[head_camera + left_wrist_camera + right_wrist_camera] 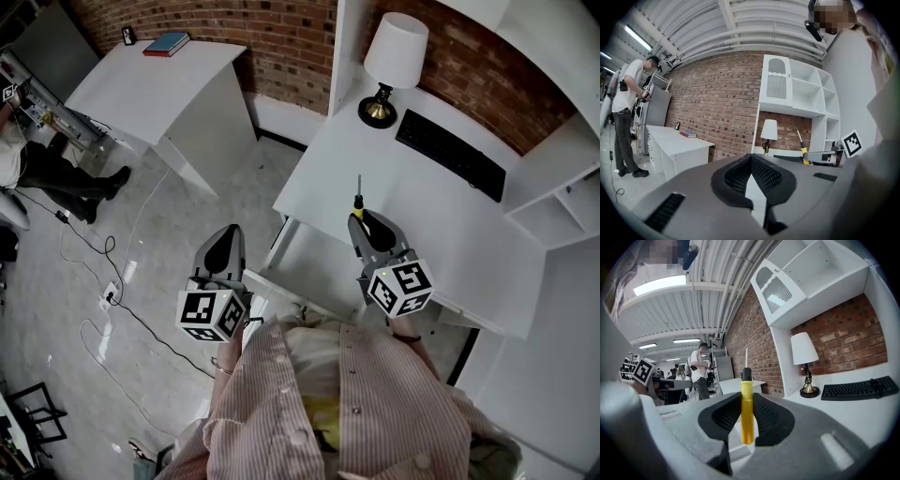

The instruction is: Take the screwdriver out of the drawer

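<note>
Left tool (228, 236) closed, empty; right tool (362, 221) clamps the screwdriver (746, 411).

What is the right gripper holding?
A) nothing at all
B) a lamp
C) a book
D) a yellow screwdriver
D: the right gripper view shows the right gripper shut on the yellow handle of the screwdriver, whose metal tip points up.
</note>
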